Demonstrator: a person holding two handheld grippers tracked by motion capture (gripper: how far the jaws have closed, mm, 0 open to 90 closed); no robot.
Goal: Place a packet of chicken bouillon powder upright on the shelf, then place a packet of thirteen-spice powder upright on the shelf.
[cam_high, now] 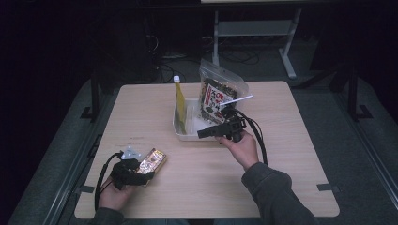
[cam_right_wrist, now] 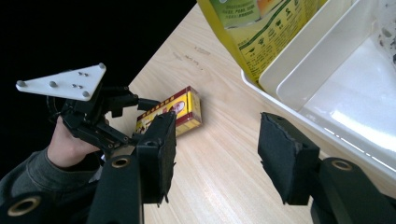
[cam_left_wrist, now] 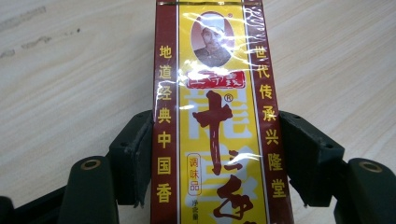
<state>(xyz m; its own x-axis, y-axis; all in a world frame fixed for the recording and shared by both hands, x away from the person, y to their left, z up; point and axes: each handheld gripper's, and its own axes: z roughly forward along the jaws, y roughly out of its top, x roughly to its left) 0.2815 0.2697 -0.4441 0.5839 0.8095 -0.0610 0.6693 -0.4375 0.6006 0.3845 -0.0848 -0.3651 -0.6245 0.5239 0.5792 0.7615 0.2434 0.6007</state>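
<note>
**Two hand-held grippers at a wooden bench: one grasps a seasoning box, one stands open at a tray**

High view. A pale wooden bench stands in a dim room, with grey floor on both sides and a white-framed table beyond its far edge. A white tray sits near the bench centre, well apart from every edge. In it a yellow pouch with a white cap stands upright at the left wall, and a clear zip bag of printed packets leans at the far right. The left gripper lies near the front left corner, its fingers clenched on the near end of a red-and-yellow seasoning box that lies flat on the bench. The right gripper points left at the tray's near wall. The broad right and front portions of the bench are bare wood.

Left gripper view. The seasoning box runs straight away between the two fingers, which press its long red sides. Bare wood grain lies on either side of the box.

Right gripper view. The right gripper has its fingers spread apart over bare wood, grasping nothing, just beside the tray's white rim. The yellow pouch rises inside the tray at the top. Farther off, the left gripper, topped by its grey plate, grips the seasoning box close to the bench edge, beyond which the room is black.
</note>
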